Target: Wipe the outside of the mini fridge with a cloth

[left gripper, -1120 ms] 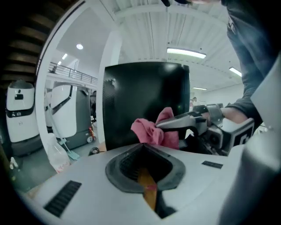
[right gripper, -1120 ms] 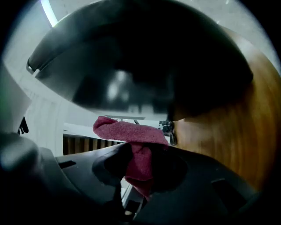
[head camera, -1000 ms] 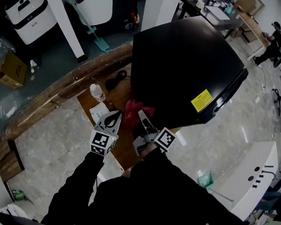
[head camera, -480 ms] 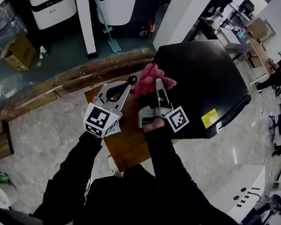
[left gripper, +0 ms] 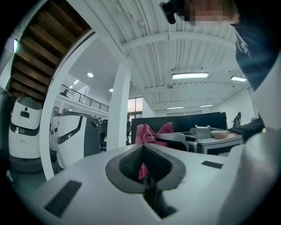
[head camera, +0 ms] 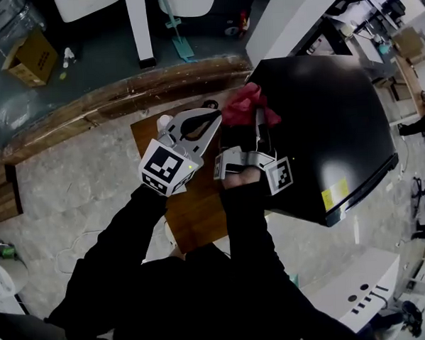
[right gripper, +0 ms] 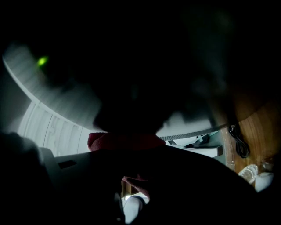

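Now the right gripper (head camera: pixel 257 126), clamped on the cloth (head camera: pixel 243 104), is lifting it from the bench (head camera: pixel 193 216) onto the ten o'clock corner of the fridge (head camera: pixel 330 110) to begin wiping, while the left gripper (head camera: pixel 211 116) is idling beside it, jaws together.

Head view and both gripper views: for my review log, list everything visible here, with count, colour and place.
mini fridge: one, black, on the wooden table, right of centre
label: one, yellow, on the fridge near its lower edge
cloth: one, red-pink, against the fridge's upper left corner
wooden table: one, brown, under and left of the fridge
cable: one, black, lying on the table
cardboard box: one, brown, on the floor, upper left
left gripper: one, grey-white, jaws together and empty, just left of the cloth
right gripper: one, grey-white, shut on the cloth at the fridge
sleeves: two, black, bottom centre
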Available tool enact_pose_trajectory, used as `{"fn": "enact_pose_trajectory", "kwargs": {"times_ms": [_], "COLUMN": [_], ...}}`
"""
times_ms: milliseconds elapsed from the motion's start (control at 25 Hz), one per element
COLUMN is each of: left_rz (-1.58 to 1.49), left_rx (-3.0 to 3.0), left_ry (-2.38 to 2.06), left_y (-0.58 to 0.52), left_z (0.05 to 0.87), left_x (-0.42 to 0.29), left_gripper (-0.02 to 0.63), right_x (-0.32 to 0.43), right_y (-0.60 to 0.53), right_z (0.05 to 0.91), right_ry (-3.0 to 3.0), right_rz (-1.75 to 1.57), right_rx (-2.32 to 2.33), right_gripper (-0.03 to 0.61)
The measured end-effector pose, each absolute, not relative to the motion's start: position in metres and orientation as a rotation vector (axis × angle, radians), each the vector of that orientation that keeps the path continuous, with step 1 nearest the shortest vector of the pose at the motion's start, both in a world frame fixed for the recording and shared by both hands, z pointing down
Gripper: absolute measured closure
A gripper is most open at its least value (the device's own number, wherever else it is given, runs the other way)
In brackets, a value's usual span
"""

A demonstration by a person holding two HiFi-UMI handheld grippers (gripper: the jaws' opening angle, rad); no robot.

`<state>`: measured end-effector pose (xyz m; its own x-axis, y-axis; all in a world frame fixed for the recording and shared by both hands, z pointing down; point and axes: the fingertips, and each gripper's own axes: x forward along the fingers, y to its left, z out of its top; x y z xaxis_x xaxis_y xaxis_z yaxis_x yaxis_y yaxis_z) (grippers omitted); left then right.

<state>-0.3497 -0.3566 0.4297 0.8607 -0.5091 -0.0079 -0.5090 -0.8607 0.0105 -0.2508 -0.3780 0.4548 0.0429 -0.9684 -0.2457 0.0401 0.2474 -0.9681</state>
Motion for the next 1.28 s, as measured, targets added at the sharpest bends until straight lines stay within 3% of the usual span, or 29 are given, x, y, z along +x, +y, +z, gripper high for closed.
{"fn": "enact_pose_trajectory", "kwargs": {"times_ms": [1280], "left_rz": [0.435], "left_rx": [2.777], "left_ry": [-0.714], "left_y": [-0.371], "left_z": [0.684], "left_x": [-0.318], "left_gripper": [0.607], "right_x": [-0.247], "right_y": [-0.379], "right_z": [0.742], "right_ry": [1.001], "right_rz": [-1.326], "right_rx": [-1.292], "right_gripper": [0.453]}}
